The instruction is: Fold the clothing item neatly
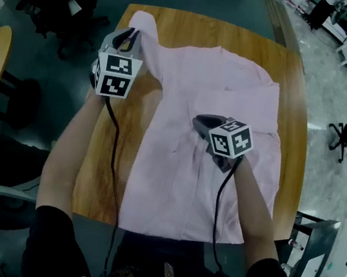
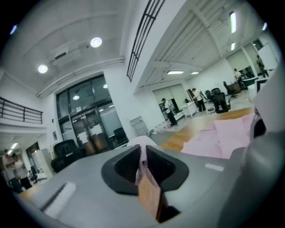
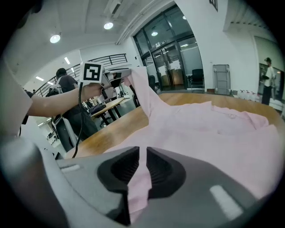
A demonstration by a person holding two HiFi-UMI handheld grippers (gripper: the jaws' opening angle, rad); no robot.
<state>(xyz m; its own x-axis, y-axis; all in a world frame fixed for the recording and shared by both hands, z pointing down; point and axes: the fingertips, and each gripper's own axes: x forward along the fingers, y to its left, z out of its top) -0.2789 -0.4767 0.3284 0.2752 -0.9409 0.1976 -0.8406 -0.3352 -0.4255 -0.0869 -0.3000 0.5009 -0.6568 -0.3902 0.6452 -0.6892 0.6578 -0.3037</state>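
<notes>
1. Left gripper [image 1: 131,33]: the jaws are clamped on the end of the sleeve [image 1: 148,40]. A thin strip of pink cloth runs between the pads in the left gripper view. The gripper is held above the far left corner of the table [image 1: 204,27], so the sleeve hangs clear of the wood and free of the shirt body. This hold probably serves to carry the sleeve across onto the body for a fold.

2. Shirt [image 1: 232,98]: it lies spread flat on the table and covers most of the top. Its near hem reaches the edge closest to the person. The right side already appears folded inward, with a straight edge parallel to the table side.

3. Right gripper [image 1: 202,122]: it is low over the middle of the shirt. The jaws are closed almost together on a pinch of body cloth, which passes between the pads in the right gripper view. This grip probably anchors the body so it does not slide or wrinkle while the sleeve is handled.
</notes>
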